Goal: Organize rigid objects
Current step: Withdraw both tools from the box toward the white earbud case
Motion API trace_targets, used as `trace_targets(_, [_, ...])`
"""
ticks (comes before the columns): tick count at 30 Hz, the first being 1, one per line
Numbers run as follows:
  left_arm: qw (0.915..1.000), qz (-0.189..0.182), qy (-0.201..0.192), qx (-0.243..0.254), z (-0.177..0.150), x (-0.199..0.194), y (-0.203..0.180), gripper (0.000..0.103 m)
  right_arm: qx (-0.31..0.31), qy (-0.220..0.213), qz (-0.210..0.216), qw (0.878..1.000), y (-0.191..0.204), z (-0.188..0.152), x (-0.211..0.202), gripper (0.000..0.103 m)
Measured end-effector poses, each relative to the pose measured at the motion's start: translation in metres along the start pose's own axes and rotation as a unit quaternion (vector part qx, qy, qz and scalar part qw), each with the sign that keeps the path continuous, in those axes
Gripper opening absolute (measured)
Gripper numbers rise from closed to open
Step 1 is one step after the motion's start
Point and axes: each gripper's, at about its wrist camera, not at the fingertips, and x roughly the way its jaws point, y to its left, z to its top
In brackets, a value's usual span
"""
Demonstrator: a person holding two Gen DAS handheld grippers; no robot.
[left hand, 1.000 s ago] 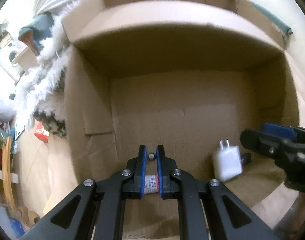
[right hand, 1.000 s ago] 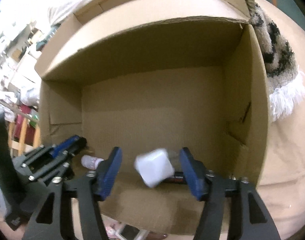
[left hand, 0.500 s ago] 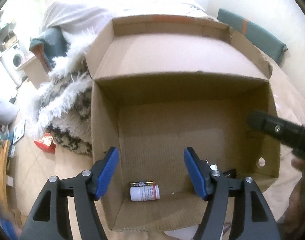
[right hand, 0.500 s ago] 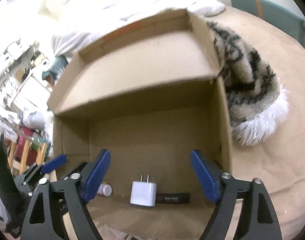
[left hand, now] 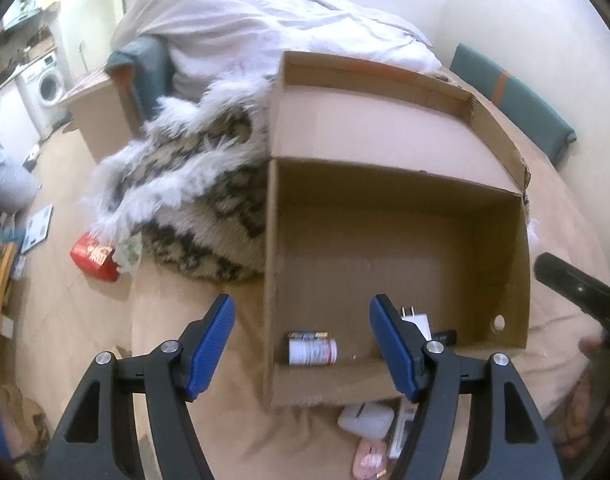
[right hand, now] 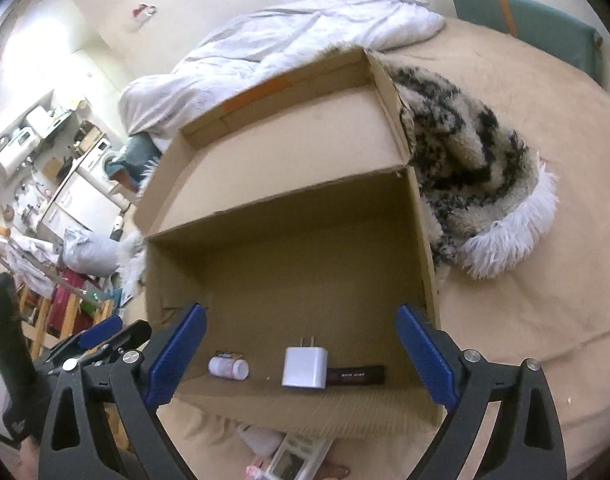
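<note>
1. Cardboard is the material to mind first: the open box (right hand: 289, 264) sits on the tan bed cover (right hand: 545, 280), and its thin walls will likely flex if you knock them.
2. Both of your tools are empty. The left gripper (left hand: 301, 344) has its blue pads spread wide above the box's near left corner, and the right gripper (right hand: 301, 354) is spread just as wide over the near wall.
3. Already lying along the near wall inside the box are a small white bottle (right hand: 228, 368), a battery (left hand: 307, 335) touching it, a white charger (right hand: 305, 368) and a black stick (right hand: 355, 375) beside the charger.
4. Outside, just in front of the box, you have a white case (left hand: 365, 420), a small device with a screen (right hand: 289, 462) and something pink (left hand: 369, 451), partly hidden.
5. I judge all 3 light and stiff. The smooth case may slip, so close across its 2 long flat sides, near the middle.
6. Take the screened device by its edges, not across the display.
</note>
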Motion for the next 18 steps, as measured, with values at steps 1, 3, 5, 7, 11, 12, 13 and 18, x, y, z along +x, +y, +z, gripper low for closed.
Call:
trace_targets(1, [1.0000,0.003,0.000,0.001,-0.003,-0.002,0.002,0.067,-0.008,-0.003,-0.003,1.000,0.002,-0.004,-0.005,0.102])
trace_targets(3, [0.9999,0.014,-0.001,0.003,-0.010,-0.009,0.008,0.067,-0.021,-0.004,-0.008,1.000,0.007,-0.012,-0.012,0.102])
trace_targets(5, [0.9998,0.017,-0.003,-0.001,-0.019,-0.015,0.016,0.067,-0.024,-0.003,-0.006,1.000,0.008,-0.022,-0.019,0.102])
trace_targets(7, [0.9998,0.018,0.003,-0.008,-0.029,-0.017,0.025,0.067,-0.025,0.001,-0.003,1.000,0.009,-0.032,-0.024,0.102])
trace_targets(11, [0.9992,0.019,0.016,-0.031,-0.040,-0.016,0.039,0.068,-0.021,0.006,-0.011,1.000,0.004,-0.046,-0.030,0.102])
trace_targets(12, [0.9990,0.022,0.017,-0.034,-0.042,-0.016,0.041,0.068,-0.019,0.007,-0.013,1.000,0.002,-0.048,-0.030,0.102])
trace_targets(13, [0.9989,0.025,0.018,-0.035,-0.042,-0.016,0.043,0.068,-0.018,0.009,-0.015,1.000,0.000,-0.050,-0.030,0.102])
trace_targets(18, [0.9979,0.029,0.040,-0.043,-0.048,-0.009,0.050,0.068,-0.021,0.039,-0.031,0.999,-0.008,-0.064,-0.024,0.102])
